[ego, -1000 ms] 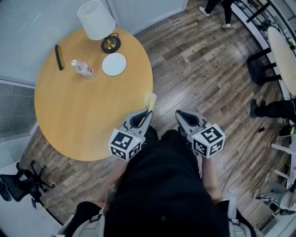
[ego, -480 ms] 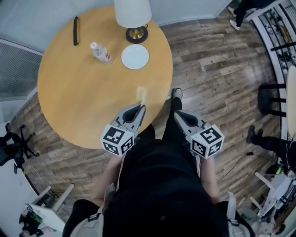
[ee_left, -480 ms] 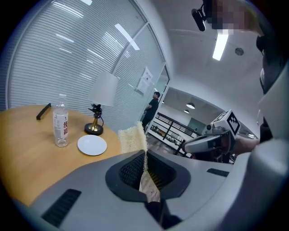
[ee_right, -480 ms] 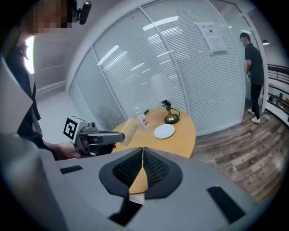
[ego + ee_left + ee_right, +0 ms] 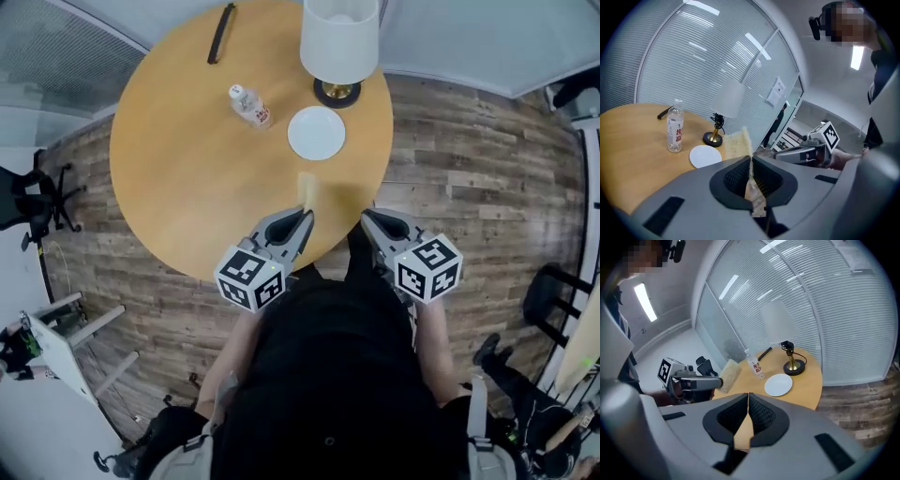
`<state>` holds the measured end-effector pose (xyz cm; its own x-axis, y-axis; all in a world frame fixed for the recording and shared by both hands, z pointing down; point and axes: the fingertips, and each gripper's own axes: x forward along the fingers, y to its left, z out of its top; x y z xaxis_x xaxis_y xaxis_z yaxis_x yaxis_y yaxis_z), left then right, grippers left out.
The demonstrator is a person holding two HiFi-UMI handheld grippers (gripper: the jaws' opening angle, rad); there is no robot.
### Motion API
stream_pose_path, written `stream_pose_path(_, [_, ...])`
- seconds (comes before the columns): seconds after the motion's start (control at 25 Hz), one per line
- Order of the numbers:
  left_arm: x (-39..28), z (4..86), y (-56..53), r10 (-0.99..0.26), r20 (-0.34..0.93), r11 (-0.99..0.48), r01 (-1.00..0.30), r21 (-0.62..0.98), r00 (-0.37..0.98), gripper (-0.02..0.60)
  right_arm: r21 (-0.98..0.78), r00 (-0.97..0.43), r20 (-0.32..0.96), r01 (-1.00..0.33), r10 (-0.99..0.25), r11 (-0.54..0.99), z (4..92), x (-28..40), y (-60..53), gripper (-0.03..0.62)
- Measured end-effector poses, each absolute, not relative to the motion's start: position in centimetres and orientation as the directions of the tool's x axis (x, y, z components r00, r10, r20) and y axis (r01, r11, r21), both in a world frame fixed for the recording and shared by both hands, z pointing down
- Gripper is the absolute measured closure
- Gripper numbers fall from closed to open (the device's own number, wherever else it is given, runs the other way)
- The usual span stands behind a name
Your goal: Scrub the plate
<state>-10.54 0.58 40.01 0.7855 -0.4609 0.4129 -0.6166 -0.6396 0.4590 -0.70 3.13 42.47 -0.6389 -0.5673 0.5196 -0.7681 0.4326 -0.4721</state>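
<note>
Round wooden surface (image 5: 178,187) carries the white plate (image 5: 316,132), well ahead of both tools, beside a lamp base (image 5: 337,93). Left tool (image 5: 302,220) is clamped on a yellow sponge (image 5: 307,188) jutting forward from its tips; right tool (image 5: 368,217), alongside it, has its jaws pressed together on nothing.

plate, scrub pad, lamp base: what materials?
The plate looks smooth and plain white: ceramic or melamine, can't tell which. The scrub pad held in the left claw is pale yellow with a fuzzy, fibrous face: probably sponge or scouring fibre. The lamp base is a black disc with a shiny gold stem: likely metal.
</note>
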Motion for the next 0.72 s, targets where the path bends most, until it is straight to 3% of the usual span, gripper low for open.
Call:
stream_pose_path(0.4, [-6.7, 46.8, -5.2, -0.580, 0.532, -0.438, -0.787, 0.435, 0.617, 0.558, -0.490, -0.736, 0.502, -0.675, -0.455, 0.551, 43.4, 5.2, -2.5, 0.576])
stream_pose_path(0.72, [-7.3, 52.8, -10.4, -0.604, 0.634, -0.263, -0.872, 0.414, 0.483, 0.558, -0.495, -0.781, 0.514, -0.608, -0.355, 0.621, 43.6, 7.6, -5.2, 0.576])
